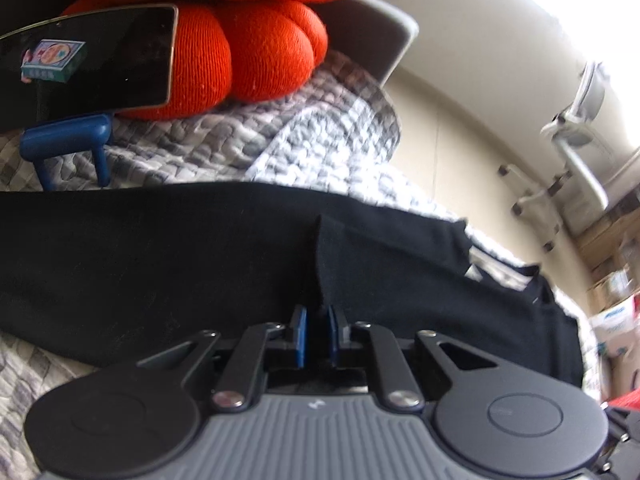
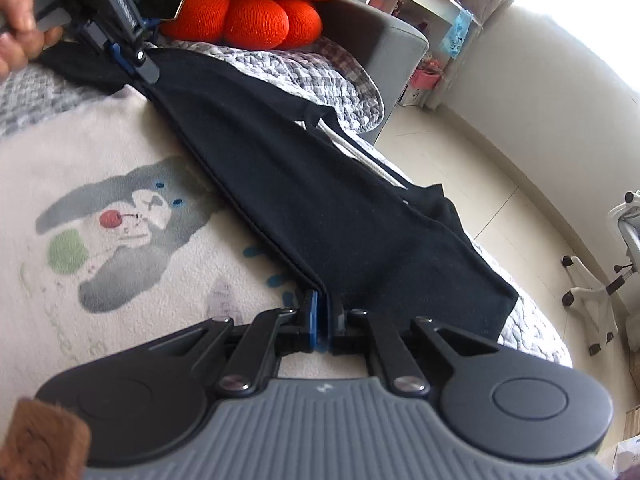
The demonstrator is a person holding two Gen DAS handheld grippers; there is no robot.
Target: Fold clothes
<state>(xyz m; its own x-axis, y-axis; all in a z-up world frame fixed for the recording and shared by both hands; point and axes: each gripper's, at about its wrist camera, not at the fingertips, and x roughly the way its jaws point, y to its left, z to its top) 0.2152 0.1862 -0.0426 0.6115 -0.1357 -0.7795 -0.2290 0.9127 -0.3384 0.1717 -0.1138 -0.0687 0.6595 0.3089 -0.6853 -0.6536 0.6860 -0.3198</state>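
Note:
A black garment (image 2: 320,184) stretches in a long band across the bed, its folded edge pulled taut between my two grippers. My right gripper (image 2: 323,312) is shut on the near end of that edge, blue pads pressed against the cloth. My left gripper (image 2: 136,60) shows at the top left of the right wrist view, held by a hand (image 2: 18,12) and clamped on the far end. In the left wrist view the left gripper (image 1: 318,320) pinches a raised fold of the black garment (image 1: 200,256).
A cream blanket with a grey cartoon print (image 2: 120,220) lies under the garment, over a grey quilted cover (image 1: 240,140). Orange cushions (image 1: 248,40), a phone (image 1: 88,64) on a blue stand (image 1: 68,140) and a grey headboard (image 2: 380,40) sit behind. An office chair (image 2: 612,272) stands on the tiled floor.

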